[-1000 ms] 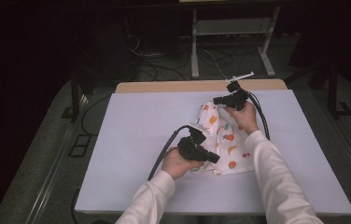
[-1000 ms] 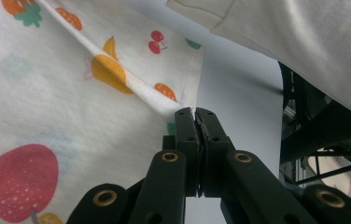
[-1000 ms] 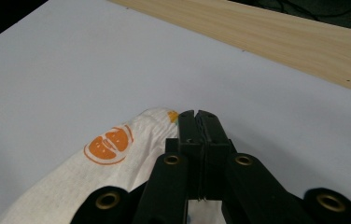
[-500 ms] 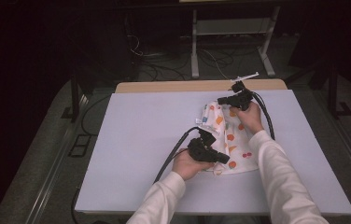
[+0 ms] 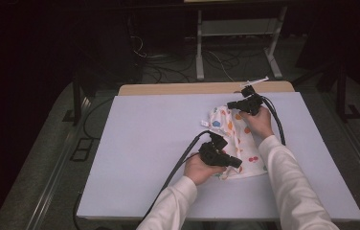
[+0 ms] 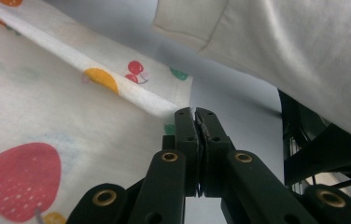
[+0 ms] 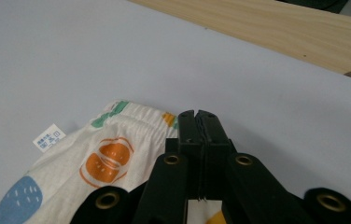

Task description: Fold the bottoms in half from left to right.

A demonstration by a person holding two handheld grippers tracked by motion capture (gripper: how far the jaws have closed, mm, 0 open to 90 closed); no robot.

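Note:
A white child's garment (image 5: 239,136) printed with coloured fruit lies on the pale lilac table (image 5: 144,143), right of centre. My left gripper (image 5: 237,163) is at its near edge, jaws shut on a fold of the garment (image 6: 47,107), as the left gripper (image 6: 195,113) view shows. My right gripper (image 5: 230,103) is at the far end, by the elastic waistband. Seen from the right gripper (image 7: 195,115), the jaws are shut with the garment (image 7: 108,161) caught low between them. A small white label (image 7: 48,137) sticks out at the side.
A bare wooden strip (image 5: 183,88) runs along the table's far edge. Black cables trail from both grippers across the table. A white sleeve (image 6: 281,46) hangs close above the left gripper. Dark floor, stands and cables lie beyond the table.
Both grippers have shifted a little to the right with the garment, the left one also nearer to the person. The cloth now lies more stretched out between them.

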